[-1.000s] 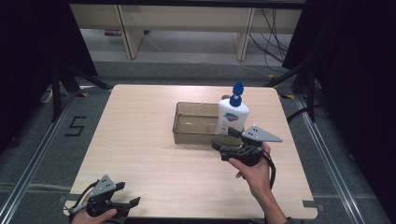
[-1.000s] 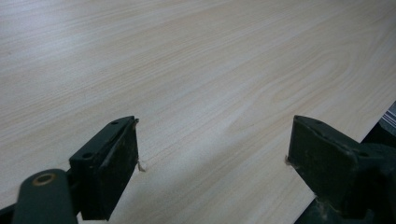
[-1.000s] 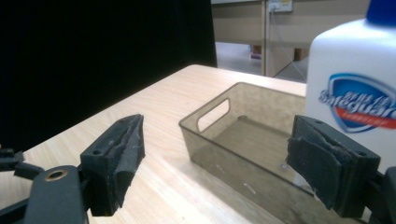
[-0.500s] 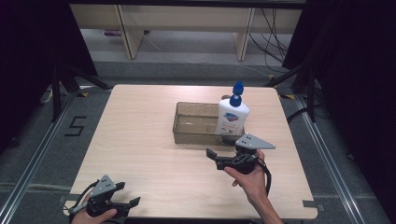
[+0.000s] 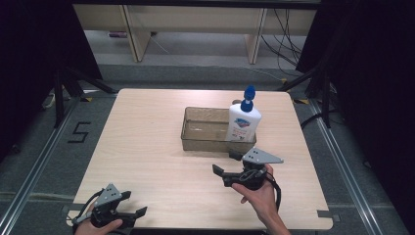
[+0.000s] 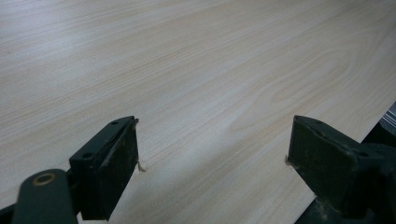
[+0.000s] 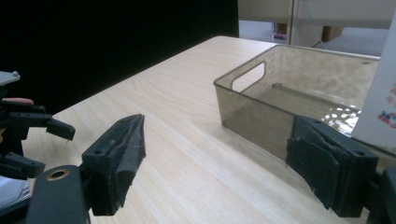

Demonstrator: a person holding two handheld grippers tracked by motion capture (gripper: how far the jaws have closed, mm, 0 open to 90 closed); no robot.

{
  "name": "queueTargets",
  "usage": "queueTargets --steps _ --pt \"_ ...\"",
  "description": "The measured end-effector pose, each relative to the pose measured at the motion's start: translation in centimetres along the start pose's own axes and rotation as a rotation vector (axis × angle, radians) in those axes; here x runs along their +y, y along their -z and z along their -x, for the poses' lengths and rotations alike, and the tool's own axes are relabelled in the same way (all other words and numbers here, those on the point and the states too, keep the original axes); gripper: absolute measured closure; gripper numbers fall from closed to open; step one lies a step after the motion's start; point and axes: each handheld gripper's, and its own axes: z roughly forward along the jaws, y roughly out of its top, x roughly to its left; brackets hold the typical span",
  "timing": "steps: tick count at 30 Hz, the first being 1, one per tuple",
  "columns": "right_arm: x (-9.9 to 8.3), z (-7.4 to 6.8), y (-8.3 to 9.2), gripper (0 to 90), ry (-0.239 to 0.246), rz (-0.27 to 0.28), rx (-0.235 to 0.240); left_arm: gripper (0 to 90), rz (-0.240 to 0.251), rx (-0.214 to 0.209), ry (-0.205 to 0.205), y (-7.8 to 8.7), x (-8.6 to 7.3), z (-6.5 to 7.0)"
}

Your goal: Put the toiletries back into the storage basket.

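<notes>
White bottle (image 5: 243,122) upright in the translucent bin's (image 5: 205,137) right end, looks placed | right gripper (image 5: 229,169) gaping, empty, just near of bin | left gripper (image 5: 133,204) splayed, idle, near-left edge

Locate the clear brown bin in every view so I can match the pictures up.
High view: the bin sits right of the table's centre, the white bottle standing in its right end.
Left gripper view: bare table between the open jaws, no bin.
Right gripper view: the bin is upper right, handle cutout facing the camera, beyond the open jaws.
Shared landmark: the white bottle, at the right edge of the right gripper view.
</notes>
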Motion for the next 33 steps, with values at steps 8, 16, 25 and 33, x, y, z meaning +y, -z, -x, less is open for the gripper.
queueTargets --steps 8,16,25,33 --pt "-0.8 -0.4 -0.2 19.1 -0.006 -0.027 0.015 15.5 0.0 0.0 0.0 0.0 0.0 0.0" --pt "-1.5 -0.4 -0.1 17.8 0.006 -0.045 0.024 15.5 0.004 0.0 0.0 0.0 0.0 0.0" --pt "-2.6 -1.0 -0.1 17.1 -0.008 -0.075 0.03 15.5 0.026 0.006 0.022 -0.2 -0.1 0.1" --pt "-3.4 -1.1 0.2 16.5 0.014 -0.097 0.03 15.5 0.024 0.007 0.021 -0.2 -0.1 0.1"
